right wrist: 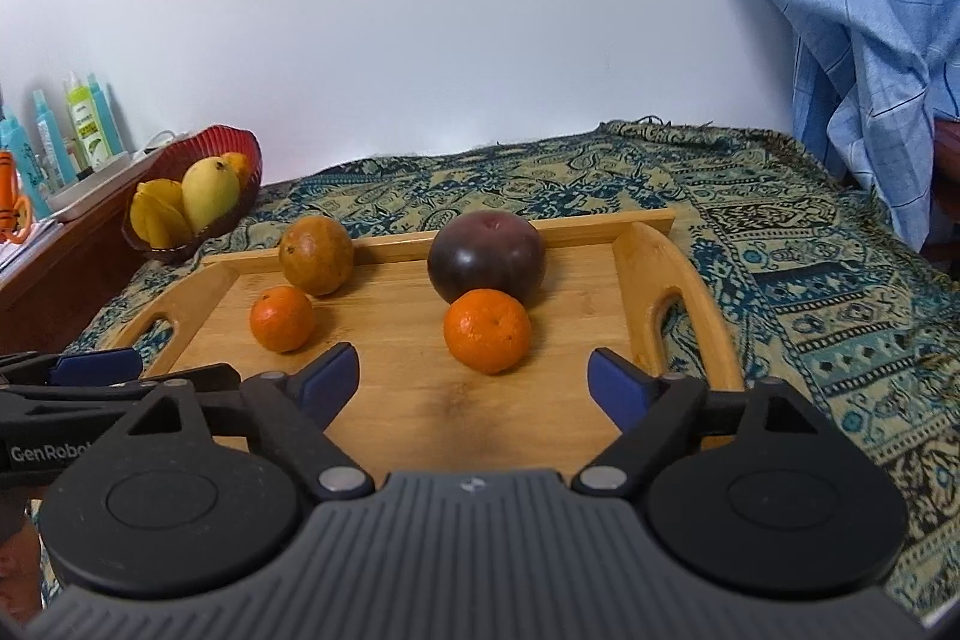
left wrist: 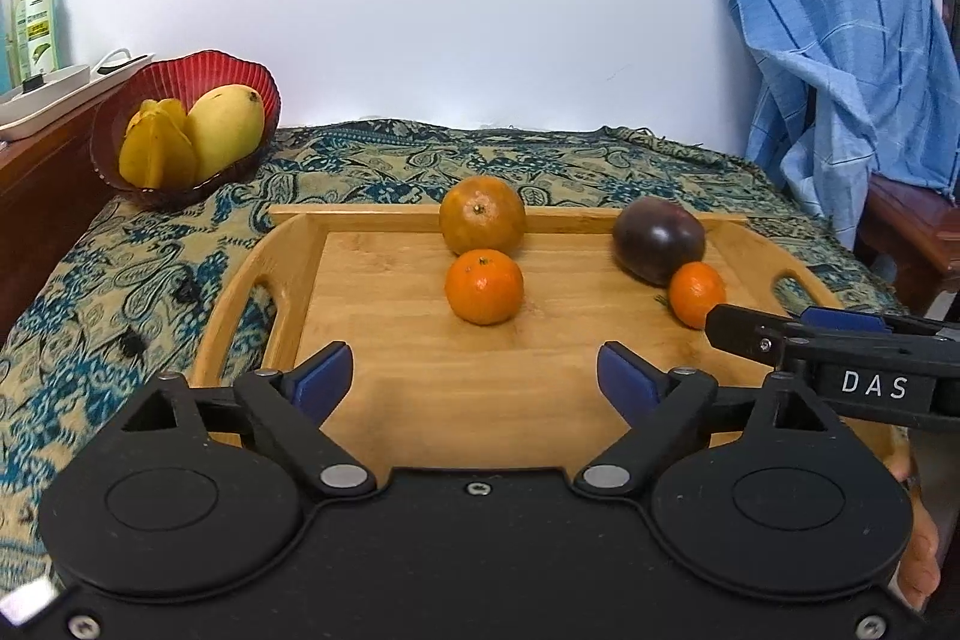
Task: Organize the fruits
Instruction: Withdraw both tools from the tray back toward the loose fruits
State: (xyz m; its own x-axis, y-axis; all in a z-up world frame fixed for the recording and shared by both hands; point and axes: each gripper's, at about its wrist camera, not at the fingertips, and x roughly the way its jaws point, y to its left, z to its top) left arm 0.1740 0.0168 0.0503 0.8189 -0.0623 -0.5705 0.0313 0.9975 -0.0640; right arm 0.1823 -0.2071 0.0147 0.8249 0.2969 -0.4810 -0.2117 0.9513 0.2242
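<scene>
**Both hand-held grippers released over tray, four fruits left**

Left wrist view:
- Left hand-held gripper (left wrist: 474, 379) released, jaws wide, nothing between the pads. It sits over the near part of the wooden tray (left wrist: 288, 274).
- Straight ahead: small mandarin (left wrist: 483, 286), touching or just short of the larger orange (left wrist: 482, 215) against the tray's far wall.
- To the right: dark purple fruit (left wrist: 657, 238) with a second mandarin (left wrist: 696, 293) just beside it. Right hand-held gripper (left wrist: 774, 331) enters from the right edge, its tip overlapping that mandarin in view; contact can't be told here.
- Red bowl (left wrist: 264, 85) at far left on the patterned cloth (left wrist: 120, 280), off the tray. Holds a mango (left wrist: 227, 130) and a starfruit (left wrist: 157, 145). Likely the drop target.

Right wrist view:
- Right hand-held gripper (right wrist: 474, 379) also released and empty. The second mandarin (right wrist: 488, 331) lies just beyond the gap, dark purple fruit (right wrist: 486, 256) right behind it.
- Left hand-held gripper (right wrist: 120, 367) is visible at the left edge.

Handling, as a judgement:
- Mandarins: light, round, soft skin, will roll. Grip across the widest middle, modest squeeze.
- Purple fruit: smooth, glossy, so probably slippery and heavier. Take it centred.
- The large orange sits against the wall, so approach from the front or sides.

Hidden/unclear:
- Rear of the bowl is blocked by the mango; an orange-coloured fruit peeks out behind it in the right view.
- The tray's near edge is covered by the gripper bodies.
</scene>
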